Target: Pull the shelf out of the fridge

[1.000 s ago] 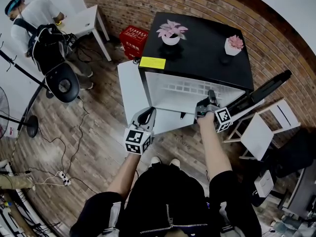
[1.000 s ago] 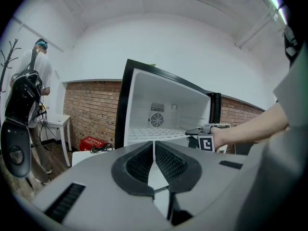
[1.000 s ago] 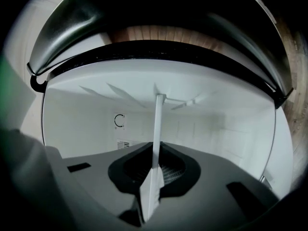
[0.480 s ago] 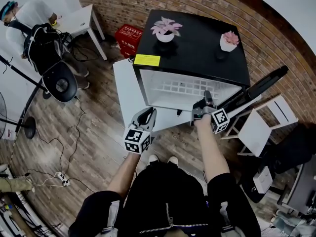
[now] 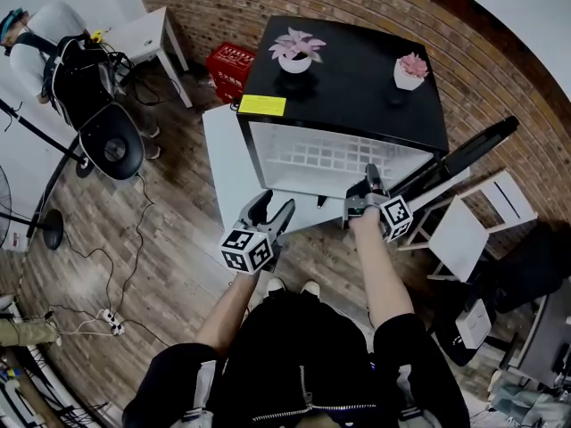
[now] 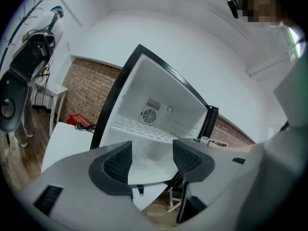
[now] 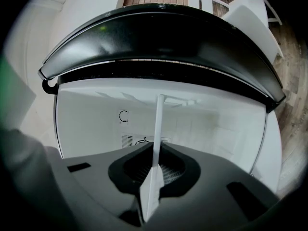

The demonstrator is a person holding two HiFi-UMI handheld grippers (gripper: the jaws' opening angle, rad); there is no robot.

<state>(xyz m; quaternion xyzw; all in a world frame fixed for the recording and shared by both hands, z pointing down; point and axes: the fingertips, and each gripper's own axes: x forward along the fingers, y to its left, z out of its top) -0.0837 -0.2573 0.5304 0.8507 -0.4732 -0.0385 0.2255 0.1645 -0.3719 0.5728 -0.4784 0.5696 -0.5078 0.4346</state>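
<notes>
A small black fridge stands open, its black door swung out to the right. A thin white shelf sticks partway out of its front, below a white grid rack. My right gripper is shut on the shelf's front edge. In the right gripper view the shelf shows edge-on, pinched in that gripper. My left gripper is at the shelf's front left corner and its jaws are opening. In the left gripper view the shelf lies beyond the left gripper, untouched by the pads.
Two potted plants sit on the fridge top. A white board lies at the fridge's left and a white folding stand at its right. A red crate, an office chair and floor cables lie to the left.
My left gripper's jaws have gone from shut to wide apart. The right gripper keeps its hold on the shelf edge, barely moved.
</notes>
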